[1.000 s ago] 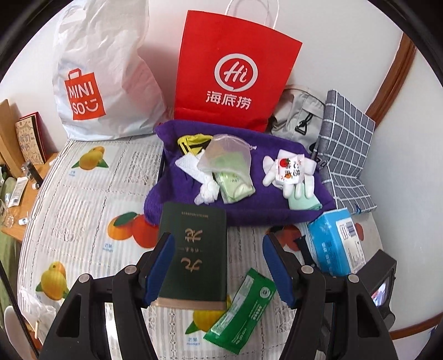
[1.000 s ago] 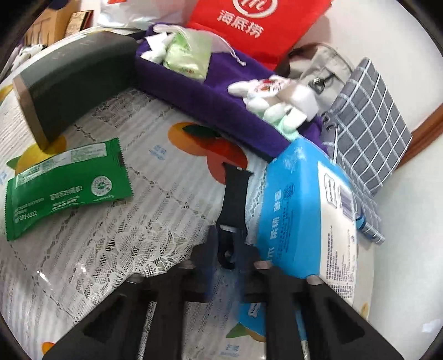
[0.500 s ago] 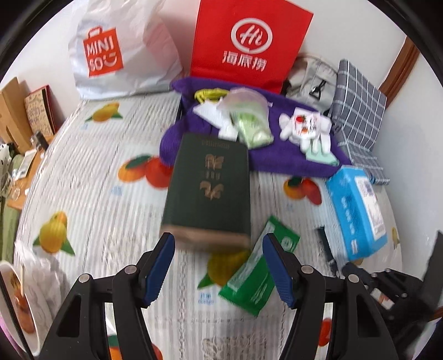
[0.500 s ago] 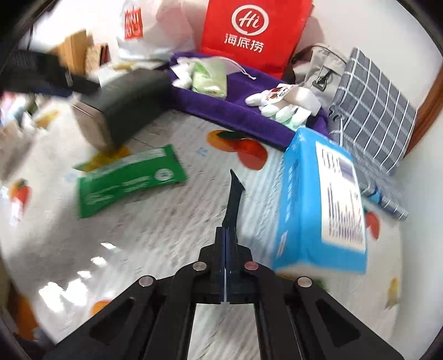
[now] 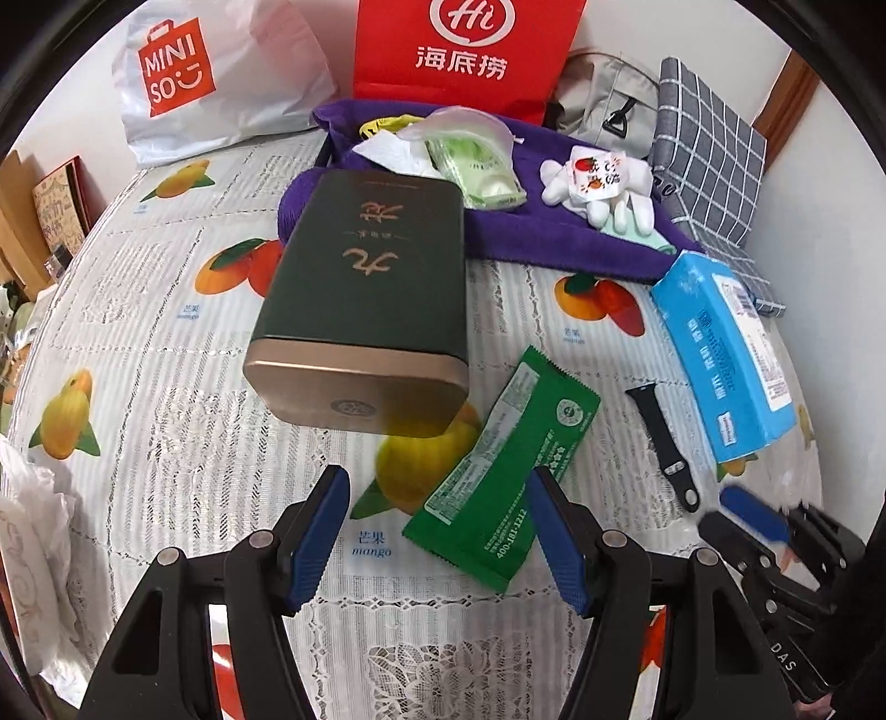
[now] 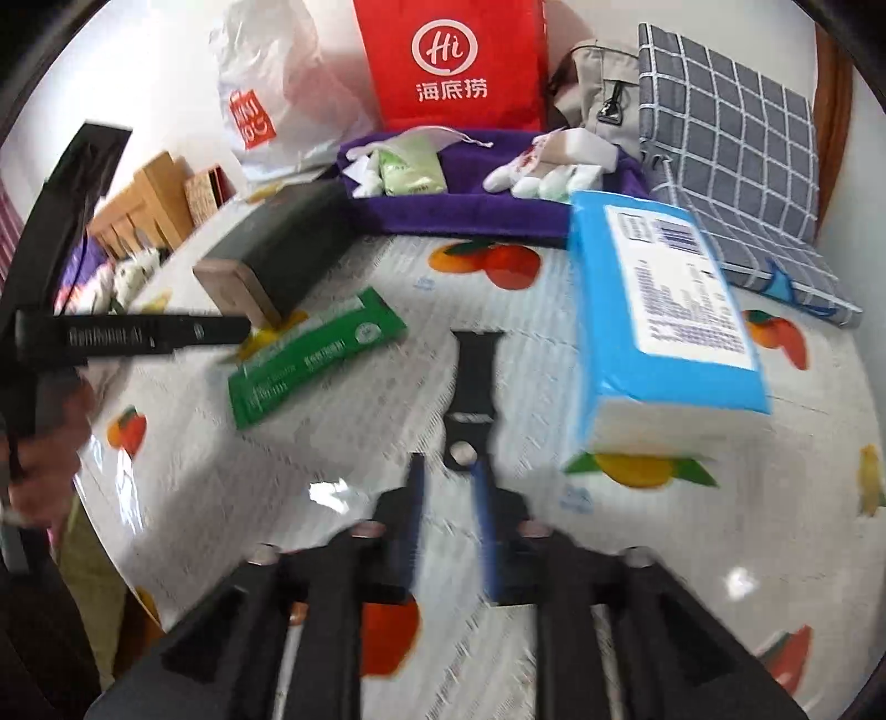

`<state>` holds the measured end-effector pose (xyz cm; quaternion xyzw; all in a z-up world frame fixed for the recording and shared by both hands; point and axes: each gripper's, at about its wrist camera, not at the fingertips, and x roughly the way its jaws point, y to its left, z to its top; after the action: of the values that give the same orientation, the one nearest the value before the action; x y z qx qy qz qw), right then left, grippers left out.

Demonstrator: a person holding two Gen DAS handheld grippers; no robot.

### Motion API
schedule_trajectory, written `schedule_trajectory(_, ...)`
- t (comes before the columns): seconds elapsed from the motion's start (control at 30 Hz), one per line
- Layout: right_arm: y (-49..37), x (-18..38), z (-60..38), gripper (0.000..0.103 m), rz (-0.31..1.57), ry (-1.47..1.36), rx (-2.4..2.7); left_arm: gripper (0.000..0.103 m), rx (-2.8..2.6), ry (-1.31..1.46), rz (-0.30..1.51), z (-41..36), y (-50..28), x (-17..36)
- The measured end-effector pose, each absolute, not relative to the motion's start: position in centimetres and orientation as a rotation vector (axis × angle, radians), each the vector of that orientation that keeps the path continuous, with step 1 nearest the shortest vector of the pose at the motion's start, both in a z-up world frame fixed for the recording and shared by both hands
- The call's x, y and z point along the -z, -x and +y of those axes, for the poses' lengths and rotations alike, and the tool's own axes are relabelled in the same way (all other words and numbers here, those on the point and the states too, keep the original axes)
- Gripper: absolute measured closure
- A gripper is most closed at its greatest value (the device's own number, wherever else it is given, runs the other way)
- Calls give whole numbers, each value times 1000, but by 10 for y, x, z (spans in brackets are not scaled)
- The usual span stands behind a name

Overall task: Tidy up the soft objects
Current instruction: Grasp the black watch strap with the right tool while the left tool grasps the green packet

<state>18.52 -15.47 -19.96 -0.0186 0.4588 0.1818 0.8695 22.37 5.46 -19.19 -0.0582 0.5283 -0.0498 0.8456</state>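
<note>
A purple cloth tray [image 5: 554,232] at the back holds a green pouch [image 5: 476,166] and white gloves [image 5: 598,183]. A dark green tin box [image 5: 371,299], a green packet [image 5: 504,482], a black watch strap [image 5: 662,437] and a blue tissue pack [image 5: 720,349] lie on the fruit-print tablecloth. My left gripper [image 5: 437,531] is open and empty, just in front of the tin and the packet. My right gripper [image 6: 451,498] is open a little, its fingertips at the near end of the strap [image 6: 473,387], which lies on the cloth.
A red paper bag [image 5: 465,50], a white Miniso bag [image 5: 210,83], a grey bag [image 5: 603,99] and a checked cloth [image 5: 709,149] stand behind the tray. Wooden boxes [image 6: 160,194] are at the left edge. The right gripper also shows in the left wrist view [image 5: 758,520].
My left gripper drew back from the tin box, which now lies free on the cloth. My right gripper, shut on the strap half a second ago, has opened and the strap lies flat.
</note>
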Motion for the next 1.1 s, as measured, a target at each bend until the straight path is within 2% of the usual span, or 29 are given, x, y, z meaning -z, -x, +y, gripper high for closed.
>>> schedule_trajectory(0.03, -188, 201, -152, 71, 947, 34, -376, 39, 105, 118, 1116, 55, -224, 193)
schedule_trajectory(0.4, -227, 227, -127, 68, 920, -10, -225, 39, 152, 89, 1094, 65, -229, 200)
schedule_trajectory(0.43, -227, 227, -125, 72, 910, 8, -217, 39, 166, 89, 1093, 64, -230, 202)
schedule_trajectory(0.47, -226, 228, -123, 82, 904, 35, -203, 39, 182, 85, 1094, 63, -230, 203)
schedule_trajectory(0.5, -224, 229, -123, 88, 894, 80, -177, 39, 191, 83, 1093, 61, -229, 204)
schedule_trajectory(0.6, -221, 227, -131, 92, 905, 60, -227, 39, 229, 68, 1095, 53, -228, 207)
schedule_trajectory(0.63, -219, 226, -133, 100, 915, 44, -243, 39, 241, 57, 1098, 49, -228, 209)
schedule_trajectory(0.67, -216, 226, -136, 103, 931, 28, -267, 39, 245, 50, 1100, 46, -229, 210)
schedule_trajectory(0.83, -193, 222, -145, 103, 933, 34, -293, 39, 275, 15, 1098, 30, -231, 216)
schedule_trajectory(0.9, -185, 218, -152, 102, 937, 26, -292, 34, 271, -6, 1089, 24, -231, 217)
schedule_trajectory(1.0, -180, 213, -161, 99, 912, 1, -301, 34, 289, -37, 1096, 13, -227, 218)
schedule_trajectory(1.1, -182, 213, -167, 79, 903, 0, -295, 34, 327, -71, 1107, 3, -219, 216)
